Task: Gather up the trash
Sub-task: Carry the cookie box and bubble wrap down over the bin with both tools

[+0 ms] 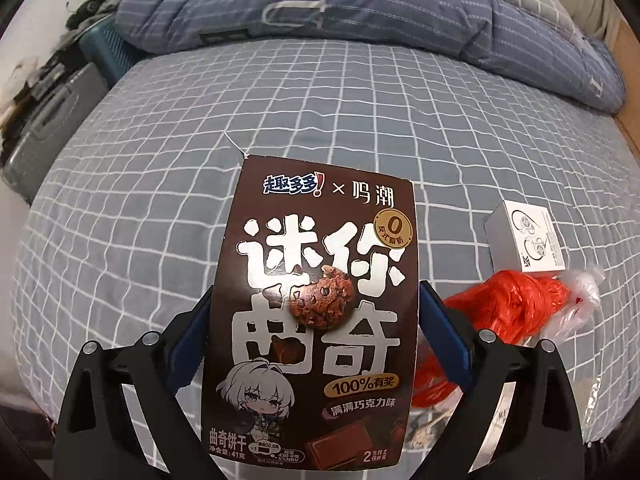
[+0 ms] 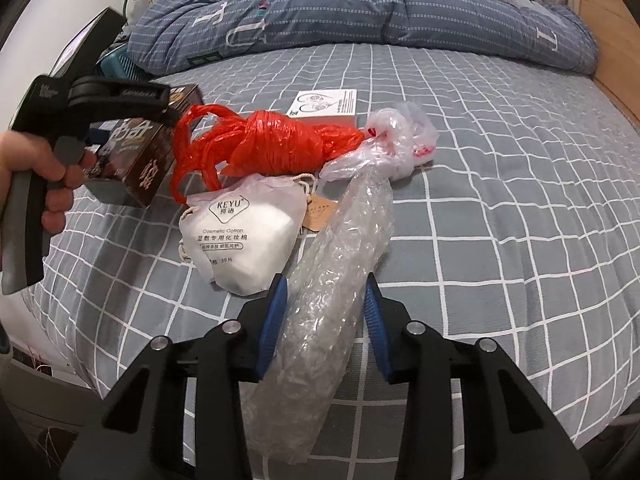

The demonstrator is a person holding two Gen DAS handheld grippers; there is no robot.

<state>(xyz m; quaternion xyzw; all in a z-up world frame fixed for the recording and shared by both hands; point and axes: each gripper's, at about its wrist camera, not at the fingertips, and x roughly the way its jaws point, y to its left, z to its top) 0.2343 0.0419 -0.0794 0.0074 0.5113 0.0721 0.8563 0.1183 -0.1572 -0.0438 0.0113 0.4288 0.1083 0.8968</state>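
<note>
Two grippers over grey checked bed [image 2: 500, 208], quilt [image 2: 360, 12] behind. Left gripper [image 1: 316, 320] angled down, clamps cookie box [image 1: 316, 300]; right gripper [image 2: 326, 320] squeezes bubble wrap [image 2: 332, 280].

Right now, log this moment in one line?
left gripper: shut on cookie box | right gripper: shut on bubble wrap roll | on bed: red plastic twine, cotton pad bag, white box
</note>
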